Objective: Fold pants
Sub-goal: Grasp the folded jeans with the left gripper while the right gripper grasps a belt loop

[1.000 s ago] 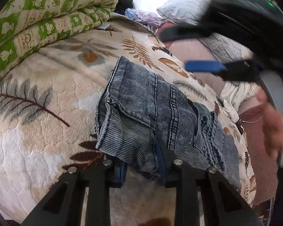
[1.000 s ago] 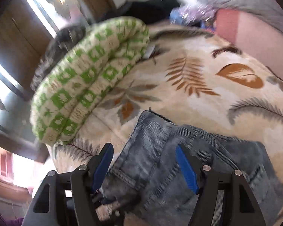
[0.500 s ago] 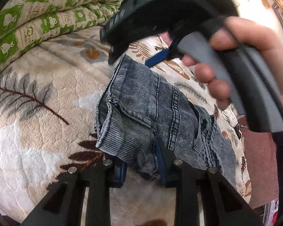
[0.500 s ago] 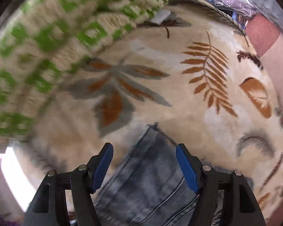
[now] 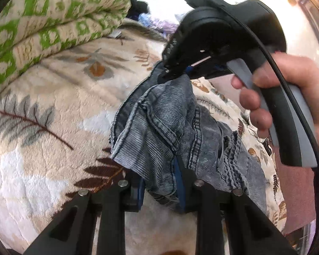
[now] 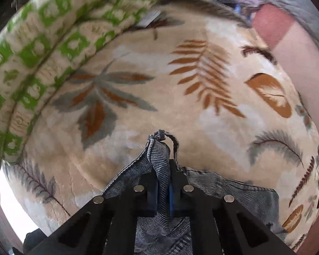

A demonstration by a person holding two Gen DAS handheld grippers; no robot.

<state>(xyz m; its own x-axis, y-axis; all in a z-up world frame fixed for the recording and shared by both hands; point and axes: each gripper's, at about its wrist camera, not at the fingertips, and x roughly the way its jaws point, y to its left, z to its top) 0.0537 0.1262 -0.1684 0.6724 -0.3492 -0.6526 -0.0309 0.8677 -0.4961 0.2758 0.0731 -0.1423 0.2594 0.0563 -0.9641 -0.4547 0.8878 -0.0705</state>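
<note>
Grey-blue denim pants (image 5: 170,127) lie folded on a leaf-print blanket (image 5: 42,148). My left gripper (image 5: 159,191) holds their near edge; its jaws are closing a little, with the denim pressed between the blue pads. My right gripper (image 5: 176,74), held by a hand (image 5: 287,89), points steeply down at the far corner. In the right wrist view that gripper (image 6: 162,189) is shut on a bunched fold of the pants (image 6: 223,189), and a hem corner sticks out past its fingertips. The cloth between the two grips is rumpled and raised.
A rolled green-and-cream quilt (image 5: 42,21) lies along the far left of the bed, also seen in the right wrist view (image 6: 32,53). Purple and dark clothes (image 5: 151,19) are heaped at the back. A pink sheet (image 6: 272,34) borders the blanket on the right.
My right gripper came down over the far corner of the pants and shut on it, bunching the denim upward. My left gripper stayed in place on the near edge.
</note>
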